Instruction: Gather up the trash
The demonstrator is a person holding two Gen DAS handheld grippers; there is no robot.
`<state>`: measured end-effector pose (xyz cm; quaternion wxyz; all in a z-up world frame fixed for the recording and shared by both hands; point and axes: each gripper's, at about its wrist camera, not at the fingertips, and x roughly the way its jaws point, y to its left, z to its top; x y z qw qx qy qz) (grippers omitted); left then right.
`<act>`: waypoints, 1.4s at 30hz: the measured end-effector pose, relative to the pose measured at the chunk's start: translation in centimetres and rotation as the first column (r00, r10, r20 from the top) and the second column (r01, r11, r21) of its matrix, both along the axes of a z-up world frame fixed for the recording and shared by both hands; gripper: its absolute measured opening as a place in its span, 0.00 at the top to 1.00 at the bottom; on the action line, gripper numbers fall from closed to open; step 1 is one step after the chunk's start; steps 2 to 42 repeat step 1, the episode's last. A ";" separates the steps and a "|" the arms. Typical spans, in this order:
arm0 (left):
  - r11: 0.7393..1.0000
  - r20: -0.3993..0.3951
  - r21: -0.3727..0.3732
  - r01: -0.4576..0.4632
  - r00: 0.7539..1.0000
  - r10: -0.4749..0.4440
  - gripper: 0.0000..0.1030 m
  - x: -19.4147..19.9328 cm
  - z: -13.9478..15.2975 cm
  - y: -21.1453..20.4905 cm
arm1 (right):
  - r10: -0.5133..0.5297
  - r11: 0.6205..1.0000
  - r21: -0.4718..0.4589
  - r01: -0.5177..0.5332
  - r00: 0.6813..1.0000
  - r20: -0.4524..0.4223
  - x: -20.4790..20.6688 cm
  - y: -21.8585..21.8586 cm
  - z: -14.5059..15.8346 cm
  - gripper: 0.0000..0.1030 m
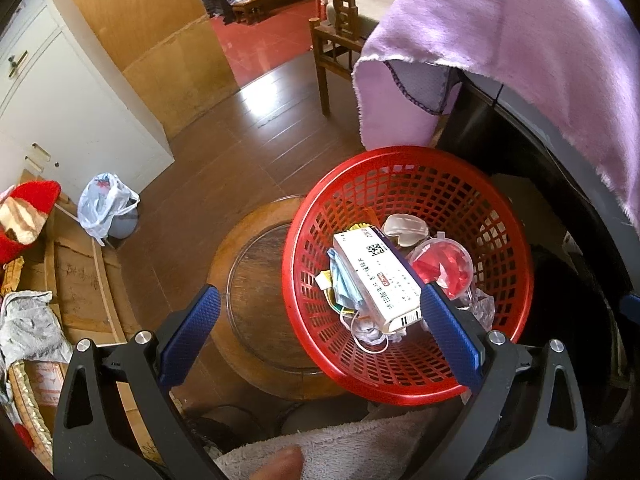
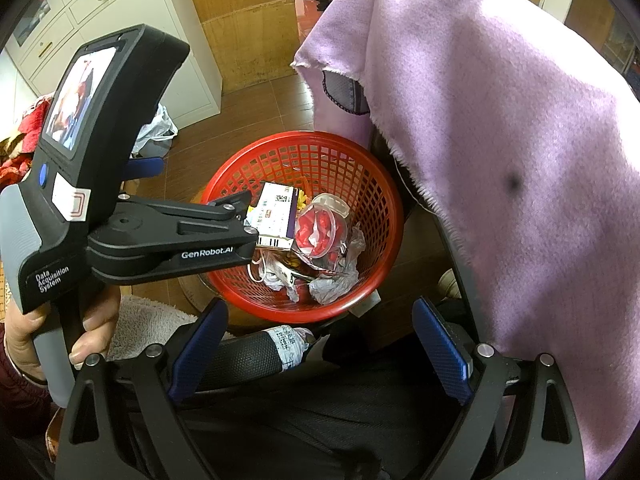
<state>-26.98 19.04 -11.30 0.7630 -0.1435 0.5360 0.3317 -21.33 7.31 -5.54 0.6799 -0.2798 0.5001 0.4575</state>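
Observation:
A red mesh basket (image 1: 400, 156) (image 2: 304, 136) rests on a round wooden stool (image 1: 248, 280). It holds a white medicine box (image 1: 376, 276) (image 2: 276, 208), a clear plastic cup with red scraps (image 1: 440, 264) (image 2: 320, 228), a blue face mask (image 1: 344, 284) and crumpled plastic (image 2: 336, 280). My left gripper (image 1: 320, 320) hovers open over the basket's near left side, holding nothing; its right fingertip (image 1: 436, 300) overlaps the box's corner in the view. My right gripper (image 2: 320, 344) is open and empty, below the basket's near rim.
A purple cloth (image 1: 520, 60) (image 2: 500, 160) drapes over a dark chair right of the basket. A hand holds the left tool's black housing (image 2: 100, 120). Also present: a white cabinet (image 1: 60, 100), a bagged grey bin (image 1: 104, 204), a wooden chair (image 1: 336, 32), and a black ribbed bar with a label (image 2: 248, 356).

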 end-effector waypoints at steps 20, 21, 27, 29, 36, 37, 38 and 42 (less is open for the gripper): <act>1.000 0.001 -0.002 -0.001 1.000 0.001 0.07 0.0 0.0 0.1 | 0.000 1.000 0.000 0.000 1.000 0.000 0.0 0.0 0.0 0.11; 1.000 0.001 -0.002 -0.001 1.000 0.001 0.07 0.0 0.0 0.1 | 0.000 1.000 0.000 0.000 1.000 0.000 0.0 0.0 0.0 0.11; 1.000 0.001 -0.002 -0.001 1.000 0.001 0.07 0.0 0.0 0.1 | 0.000 1.000 0.000 0.000 1.000 0.000 0.0 0.0 0.0 0.11; 1.000 0.001 -0.002 -0.001 1.000 0.001 0.07 0.0 0.0 0.1 | 0.000 1.000 0.000 0.000 1.000 0.000 0.0 0.0 0.0 0.11; 1.000 0.001 -0.002 -0.001 1.000 0.001 0.07 0.0 0.0 0.1 | 0.000 1.000 0.000 0.000 1.000 0.000 0.0 0.0 0.0 0.11; 1.000 0.001 -0.002 -0.001 1.000 0.001 0.07 0.0 0.0 0.1 | 0.000 1.000 0.000 0.000 1.000 0.000 0.0 0.0 0.0 0.11; 1.000 0.001 -0.002 -0.001 1.000 0.001 0.07 0.0 0.0 0.1 | 0.000 1.000 0.000 0.000 1.000 0.000 0.0 0.0 0.0 0.11; 1.000 0.001 -0.002 -0.001 1.000 0.001 0.07 0.0 0.0 0.1 | 0.000 1.000 0.000 0.000 1.000 0.000 0.0 0.0 0.0 0.11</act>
